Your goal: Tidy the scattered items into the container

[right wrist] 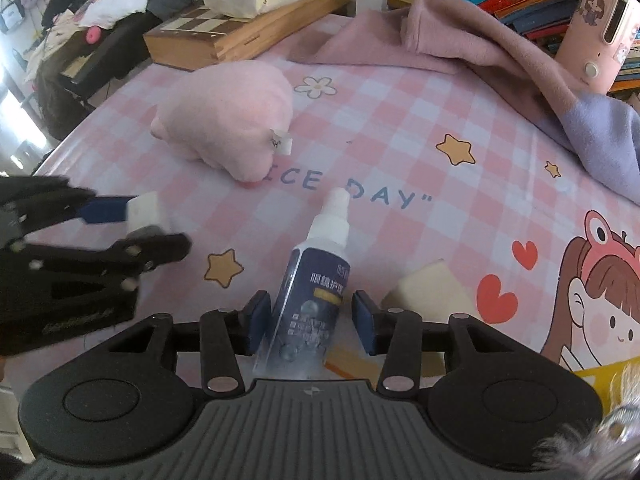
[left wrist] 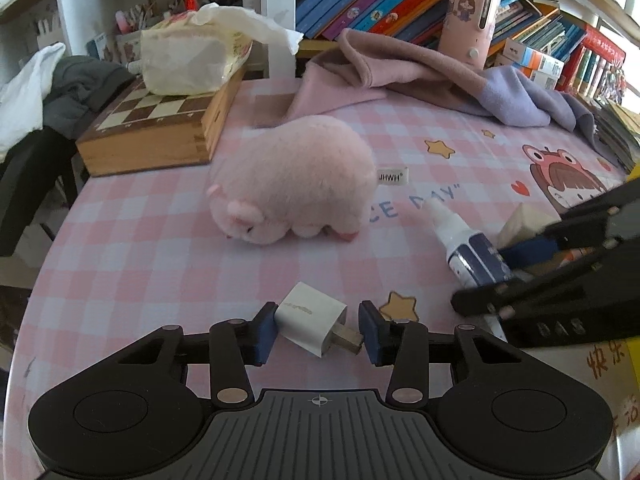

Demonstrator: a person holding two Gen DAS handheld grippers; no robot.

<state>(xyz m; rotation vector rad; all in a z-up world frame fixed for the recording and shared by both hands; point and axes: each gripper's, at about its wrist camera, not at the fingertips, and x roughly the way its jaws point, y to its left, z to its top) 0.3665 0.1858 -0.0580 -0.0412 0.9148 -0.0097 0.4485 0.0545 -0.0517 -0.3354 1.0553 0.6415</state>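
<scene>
A white USB charger plug (left wrist: 314, 319) lies on the pink checked tablecloth between the open jaws of my left gripper (left wrist: 319, 330); the left pad touches it, the right pad is just clear of its prongs. It also shows in the right wrist view (right wrist: 142, 210). A dark blue spray bottle (right wrist: 310, 300) with a white nozzle lies between the open jaws of my right gripper (right wrist: 310, 326), with gaps on both sides. The bottle shows in the left wrist view (left wrist: 464, 246). A pink plush pig (left wrist: 294, 180) sits mid-table. A cream sponge block (right wrist: 430, 292) lies right of the bottle.
A wooden chessboard box (left wrist: 160, 128) with a tissue pack (left wrist: 192, 56) on top stands at the back left. A pink and lilac cloth (left wrist: 420, 76) and a pink device (left wrist: 470, 16) lie at the back before shelved books. A yellow edge (right wrist: 600, 380) shows at the near right.
</scene>
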